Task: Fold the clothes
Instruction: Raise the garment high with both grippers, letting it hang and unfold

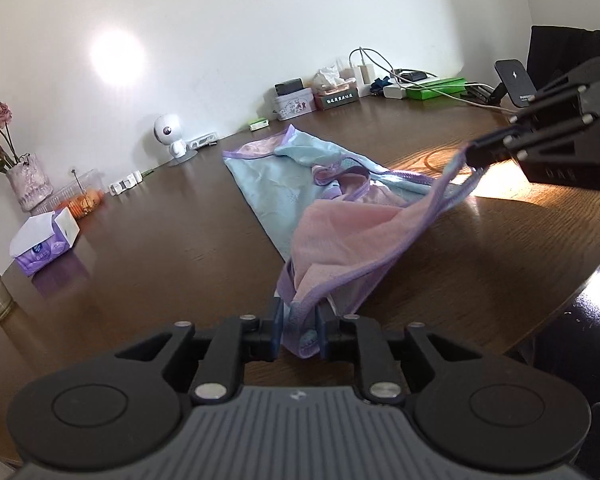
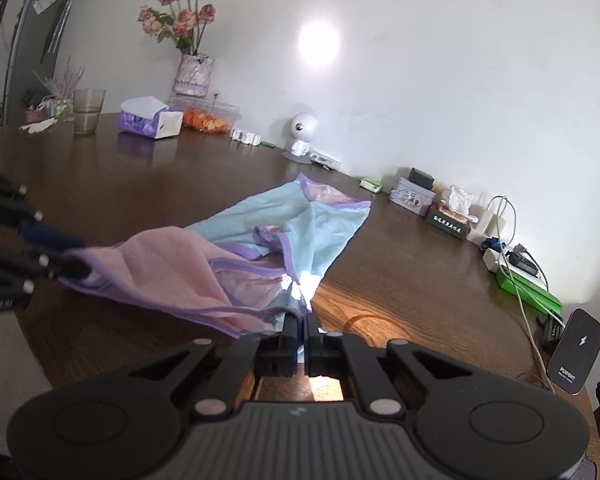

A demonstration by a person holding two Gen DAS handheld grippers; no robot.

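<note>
One pink, blue and purple-trimmed mesh garment (image 1: 340,216) stretches across the frame's centre over one brown wooden table (image 1: 140,248), two black grippers clamped on its edges: left gripper (image 1: 299,334) below, right gripper (image 2: 303,334) opposite.

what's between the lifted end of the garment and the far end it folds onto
Nothing visible. Both grippers, left gripper and right gripper, hold the garment by its near edge; the flat blue part and the table around it are bare.
</note>
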